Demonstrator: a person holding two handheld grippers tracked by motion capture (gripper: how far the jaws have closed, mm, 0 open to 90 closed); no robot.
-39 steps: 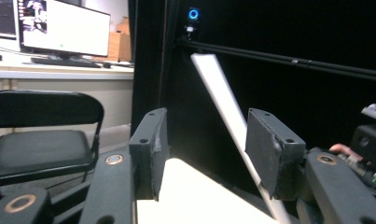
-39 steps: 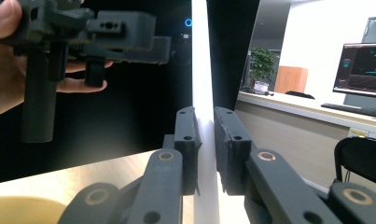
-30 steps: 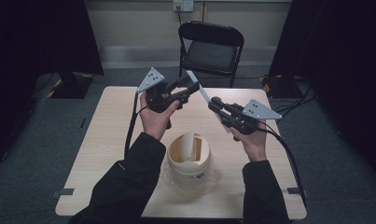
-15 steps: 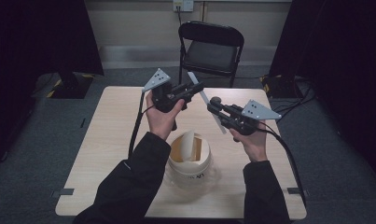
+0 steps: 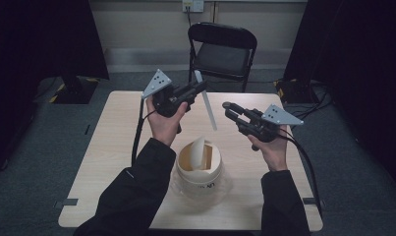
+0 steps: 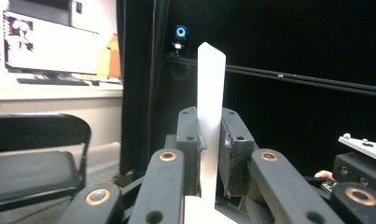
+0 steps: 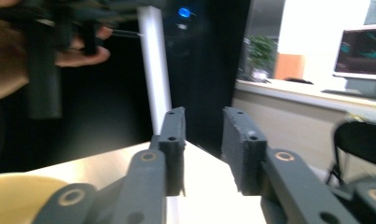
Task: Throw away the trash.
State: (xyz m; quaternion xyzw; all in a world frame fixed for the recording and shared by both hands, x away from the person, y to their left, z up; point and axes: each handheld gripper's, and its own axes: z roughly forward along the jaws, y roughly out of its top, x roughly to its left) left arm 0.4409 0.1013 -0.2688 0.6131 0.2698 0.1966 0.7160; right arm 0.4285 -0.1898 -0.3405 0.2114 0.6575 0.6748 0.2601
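A long flat white strip (image 5: 206, 101) hangs slanted in the air above the table. My left gripper (image 5: 201, 87) is shut on its upper part. In the left gripper view the strip (image 6: 210, 93) stands pinched between the jaws of the left gripper (image 6: 210, 126), which have just been closing on it. My right gripper (image 5: 228, 107) sits just right of the strip, apart from it. Its jaws have just been opening. In the right gripper view the right gripper (image 7: 203, 126) is open with nothing between its jaws, and the strip (image 7: 155, 65) stands beyond the left one.
A round white tub (image 5: 200, 169) stands on the light wooden table (image 5: 112, 147) below both hands, with a curved white strip (image 5: 198, 150) in it. A black folding chair (image 5: 224, 54) stands behind the table. Cables trail from both grippers.
The right gripper has let go of the strip's lower end and opened. The left gripper has shut on the strip, which now hangs from it alone.
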